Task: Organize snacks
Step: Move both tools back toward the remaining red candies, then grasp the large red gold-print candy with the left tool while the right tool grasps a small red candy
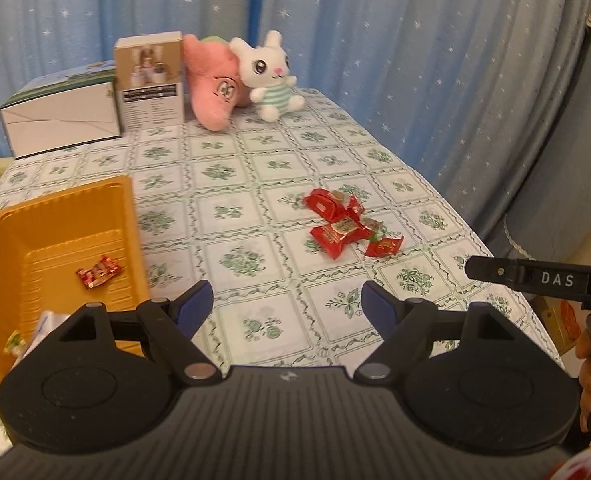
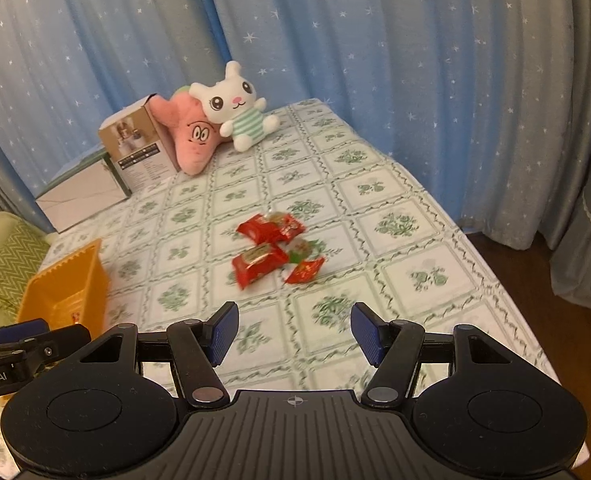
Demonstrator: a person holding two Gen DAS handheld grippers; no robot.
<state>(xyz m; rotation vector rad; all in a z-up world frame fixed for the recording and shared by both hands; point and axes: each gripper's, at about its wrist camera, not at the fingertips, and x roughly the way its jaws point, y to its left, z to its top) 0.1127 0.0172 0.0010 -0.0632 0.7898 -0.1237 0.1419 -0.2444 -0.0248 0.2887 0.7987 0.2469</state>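
Note:
Several red-wrapped snacks (image 1: 345, 226) lie in a small heap on the green-patterned tablecloth, ahead and right of my left gripper (image 1: 286, 305), which is open and empty. An orange tray (image 1: 11, 248) on the left holds one red snack (image 1: 97, 272) and a small green-yellow one (image 1: 13, 343) near its front. In the right wrist view the same heap of snacks (image 2: 273, 250) lies ahead of my right gripper (image 2: 294, 333), also open with nothing between its blue pads. The orange tray (image 2: 69, 280) shows at that view's left, with part of the left gripper below it.
At the table's far end stand a white box (image 1: 59, 118), a brown product box (image 1: 149, 82), a pink plush (image 1: 211, 80) and a white rabbit plush (image 1: 271, 74). Blue star curtains hang behind. The table's right edge (image 2: 491, 268) drops to a dark floor.

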